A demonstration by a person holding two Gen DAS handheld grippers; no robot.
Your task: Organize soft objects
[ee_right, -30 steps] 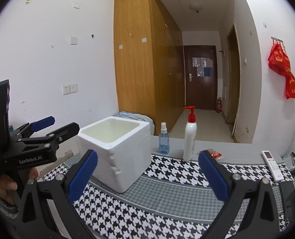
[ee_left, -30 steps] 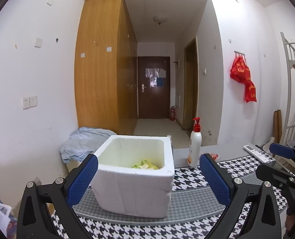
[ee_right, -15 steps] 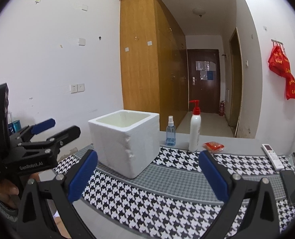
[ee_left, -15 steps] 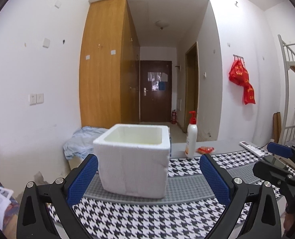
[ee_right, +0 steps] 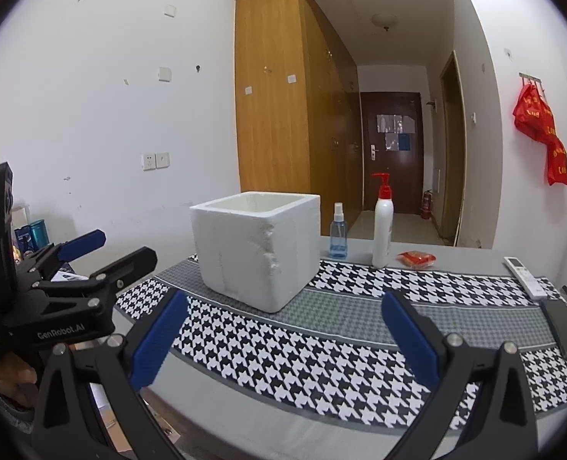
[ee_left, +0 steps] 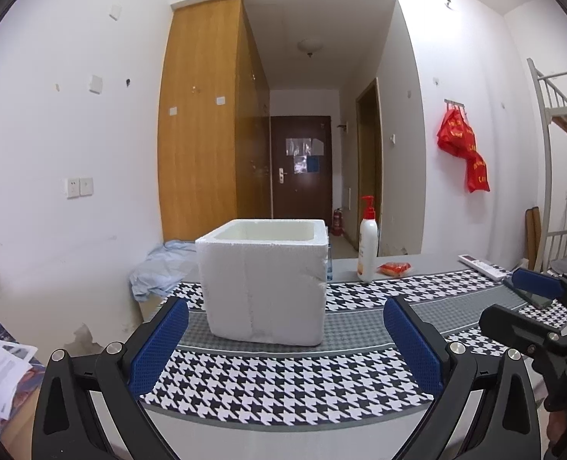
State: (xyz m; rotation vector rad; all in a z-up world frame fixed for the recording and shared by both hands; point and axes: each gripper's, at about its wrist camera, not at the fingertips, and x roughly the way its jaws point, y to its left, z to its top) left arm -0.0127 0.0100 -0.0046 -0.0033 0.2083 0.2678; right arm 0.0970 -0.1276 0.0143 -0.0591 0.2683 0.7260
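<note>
— Where's the box?
— The foam box (ee_left: 266,281) stands upright on the cloth (ee_left: 283,375), toward the table's (ee_right: 456,257) left end.
— And the grippers?
— Left gripper (ee_left: 285,345) and right gripper (ee_right: 283,339) both hang over the near edge, fingers spread wide, holding nothing.

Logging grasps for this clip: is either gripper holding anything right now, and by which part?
Nothing is held. The left gripper and the right gripper both have their jaws wide apart and empty, short of the foam box.
</note>
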